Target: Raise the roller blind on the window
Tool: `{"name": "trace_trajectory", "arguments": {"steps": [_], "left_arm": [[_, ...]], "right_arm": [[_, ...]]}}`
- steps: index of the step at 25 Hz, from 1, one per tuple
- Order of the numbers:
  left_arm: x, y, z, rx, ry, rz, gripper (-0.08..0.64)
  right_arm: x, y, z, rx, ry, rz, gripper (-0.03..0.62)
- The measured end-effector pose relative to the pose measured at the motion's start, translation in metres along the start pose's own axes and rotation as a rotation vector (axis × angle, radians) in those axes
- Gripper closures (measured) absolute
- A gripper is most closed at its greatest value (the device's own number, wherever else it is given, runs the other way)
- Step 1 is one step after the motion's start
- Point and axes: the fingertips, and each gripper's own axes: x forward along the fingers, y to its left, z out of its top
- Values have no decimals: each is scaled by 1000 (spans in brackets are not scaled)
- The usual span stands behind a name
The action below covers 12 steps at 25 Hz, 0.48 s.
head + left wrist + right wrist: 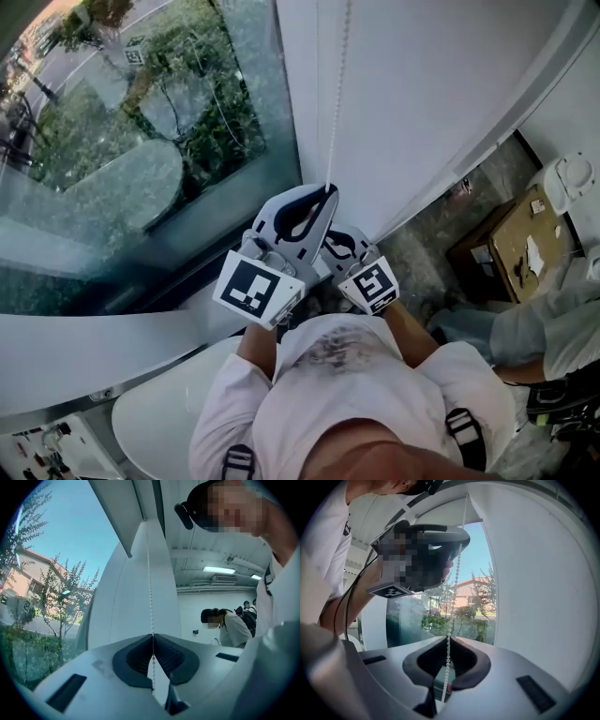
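Observation:
A white bead chain (335,84) hangs down a white pillar (422,94) beside the window pane (122,141). My left gripper (328,190) is the upper one and is shut on the chain, which runs between its dark pads (136,656) and on upward (149,573). Just below it, my right gripper (349,246) is also shut on the same chain (454,583), and its tips meet around the beads (448,638). In the right gripper view the left gripper (440,541) sits directly above. A white band (436,510) spans the top of the window opening.
A white sill (94,352) runs under the glass, with a white rounded seat or table (159,422) below it. A cardboard box (511,239) and a seated person's sleeve (544,328) are on the right. Other people (225,620) stand further back in the room.

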Motion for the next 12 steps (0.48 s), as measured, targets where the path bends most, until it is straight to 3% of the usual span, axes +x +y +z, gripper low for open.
{"name": "trace_trajectory", "arguments": {"steps": [12], "left_arm": [[-4, 1, -82, -78, 121, -2, 549]], "right_arm": [[9, 0, -83, 36, 179, 13, 522]]}}
